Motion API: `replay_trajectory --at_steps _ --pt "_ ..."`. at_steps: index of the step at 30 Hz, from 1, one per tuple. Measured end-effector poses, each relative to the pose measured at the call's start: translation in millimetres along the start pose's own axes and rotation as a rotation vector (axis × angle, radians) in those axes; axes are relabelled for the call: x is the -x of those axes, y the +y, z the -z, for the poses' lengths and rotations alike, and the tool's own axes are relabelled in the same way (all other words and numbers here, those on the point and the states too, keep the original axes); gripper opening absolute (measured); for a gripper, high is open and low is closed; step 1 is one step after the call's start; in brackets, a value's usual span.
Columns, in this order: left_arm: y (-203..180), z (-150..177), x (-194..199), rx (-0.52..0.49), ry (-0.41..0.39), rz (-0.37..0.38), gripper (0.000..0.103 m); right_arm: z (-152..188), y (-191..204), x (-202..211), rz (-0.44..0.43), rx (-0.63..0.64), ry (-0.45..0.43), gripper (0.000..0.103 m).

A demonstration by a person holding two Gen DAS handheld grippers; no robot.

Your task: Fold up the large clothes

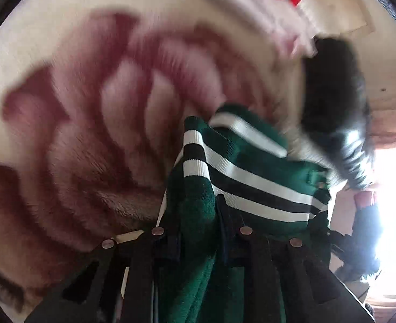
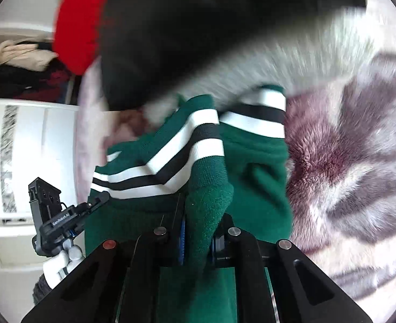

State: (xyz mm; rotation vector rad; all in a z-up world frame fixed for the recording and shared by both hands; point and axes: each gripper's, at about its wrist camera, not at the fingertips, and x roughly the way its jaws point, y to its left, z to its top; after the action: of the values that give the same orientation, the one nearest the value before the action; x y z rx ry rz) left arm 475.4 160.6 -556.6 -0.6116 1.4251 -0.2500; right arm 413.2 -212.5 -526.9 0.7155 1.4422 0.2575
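A dark green knit garment with white and black striped ribbing (image 1: 241,177) hangs from both grippers above a furry pink-and-cream patterned blanket (image 1: 90,113). My left gripper (image 1: 199,215) is shut on a bunch of its green fabric. My right gripper (image 2: 198,215) is shut on another fold of the same garment (image 2: 198,145), near a striped cuff. The left gripper also shows in the right wrist view (image 2: 63,215), held by a white-gloved hand at the lower left. The views are motion-blurred.
A black garment (image 2: 198,27) and a red one (image 2: 77,27) lie at the far side of the blanket (image 2: 359,140). A white cabinet (image 2: 36,140) with piled clothes on it (image 2: 17,62) stands to the left. A bright window (image 1: 394,188) glares at right.
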Motion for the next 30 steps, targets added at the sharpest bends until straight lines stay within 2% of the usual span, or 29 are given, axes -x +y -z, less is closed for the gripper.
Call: replay_trajectory --at_steps 1,2,3,4,6,7,8,9,10,11,15,17,20,22,24,25,26,28,30 --pt "1 0 0 0.007 -0.001 0.005 0.021 -2 -8 -11 0.016 -0.004 0.028 0.015" --pt "1 0 3 0.021 0.001 0.014 0.022 -4 -13 -16 0.027 -0.006 0.036 0.02" --pt "-2 0 10 0.022 -0.003 0.032 0.022 -6 -18 -18 0.019 -0.007 0.04 0.033" --pt "-5 3 19 0.014 -0.005 0.045 0.023 -8 -22 -17 0.011 -0.009 0.043 0.04" --pt "-9 12 37 0.007 -0.015 0.08 0.024 -6 -37 -5 -0.031 -0.032 0.08 0.073" --pt "-11 20 51 -0.001 -0.034 0.103 0.033 -3 -46 3 -0.06 -0.05 0.092 0.083" --pt "-12 31 67 -0.012 -0.056 0.119 0.053 1 -57 12 -0.083 -0.064 0.087 0.1" --pt "-11 42 80 -0.017 -0.085 0.14 0.065 7 -69 22 -0.127 -0.08 0.068 0.103" --pt "-9 57 94 -0.024 -0.125 0.157 0.073 12 -76 27 -0.157 -0.091 0.061 0.103" --pt "-7 68 104 -0.025 -0.152 0.167 0.073 18 -85 27 -0.183 -0.102 0.067 0.103" --pt "22 134 143 0.062 -0.277 0.235 0.073 35 -105 -7 -0.295 -0.059 0.188 0.103" --pt "35 156 153 0.108 -0.325 0.257 0.073 36 -108 -31 -0.306 -0.046 0.23 0.103" --pt "55 195 161 0.186 -0.39 0.233 0.073 30 -111 -61 -0.359 -0.061 0.247 0.103" --pt "64 223 159 0.233 -0.408 0.2 0.073 22 -114 -72 -0.372 -0.089 0.263 0.103" --pt "70 261 158 0.308 -0.469 0.144 0.073 16 -118 -78 -0.369 -0.114 0.297 0.103" --pt "70 276 155 0.335 -0.493 0.164 0.073 14 -119 -79 -0.367 -0.118 0.304 0.103" --pt "70 291 144 0.357 -0.495 0.194 0.073 15 -117 -81 -0.363 -0.126 0.3 0.103" --pt "69 302 109 0.404 -0.422 0.252 0.073 15 -111 -85 -0.338 -0.135 0.269 0.103" --pt "67 301 62 0.488 -0.348 0.38 0.073 19 -108 -83 -0.322 -0.111 0.233 0.099"
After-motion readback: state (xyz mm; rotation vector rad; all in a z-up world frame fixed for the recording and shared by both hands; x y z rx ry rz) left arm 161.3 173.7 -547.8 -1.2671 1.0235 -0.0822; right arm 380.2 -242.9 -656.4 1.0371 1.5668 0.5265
